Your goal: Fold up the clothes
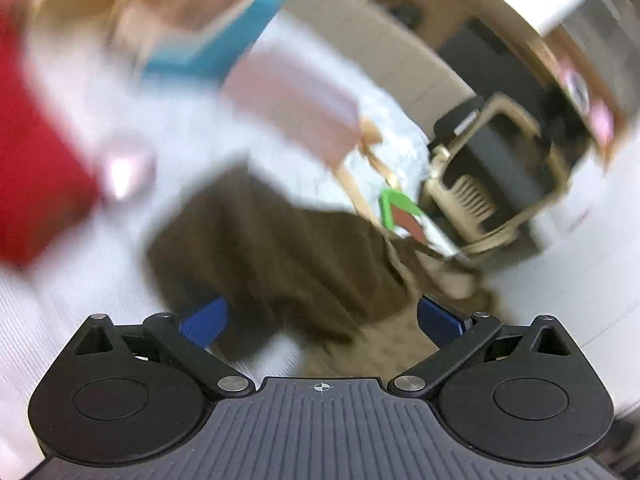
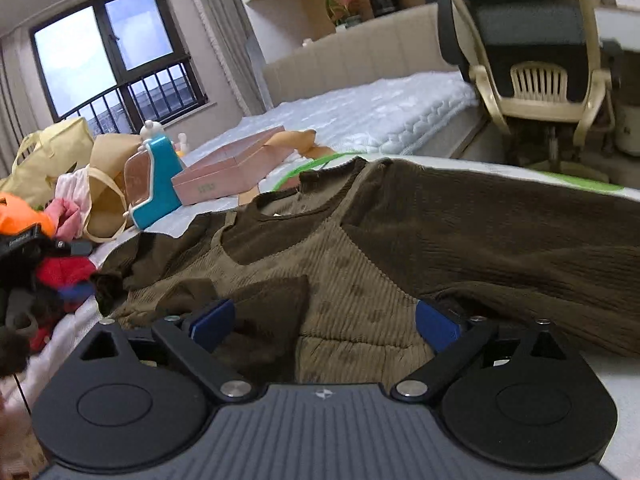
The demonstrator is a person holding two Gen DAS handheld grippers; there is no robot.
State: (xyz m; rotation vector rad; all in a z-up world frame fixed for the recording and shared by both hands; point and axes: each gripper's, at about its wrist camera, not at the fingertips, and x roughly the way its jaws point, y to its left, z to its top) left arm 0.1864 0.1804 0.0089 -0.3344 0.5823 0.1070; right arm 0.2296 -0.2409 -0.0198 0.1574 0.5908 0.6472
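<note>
A two-tone sweater [image 2: 328,264], tan ribbed body with dark brown sleeves and collar, lies spread on the white bed. Its right sleeve [image 2: 500,232] stretches out to the right, and a dark brown fold [image 2: 264,312] lies across the lower body. My right gripper [image 2: 325,324] is open just above the hem, with its blue pads [image 2: 212,322] wide apart on either side of that fold. The left wrist view is smeared by motion. There my left gripper [image 1: 322,322] is open too, above the dark brown cloth [image 1: 280,248], with nothing held between its fingers.
A pink flat box [image 2: 236,168], a teal and pink toy case [image 2: 156,188], yellow bags [image 2: 52,156] and a pile of coloured clothes [image 2: 64,268] crowd the left. A beige office chair [image 2: 536,60] stands beyond the bed's right side. A green hoop [image 2: 316,162] lies behind the collar.
</note>
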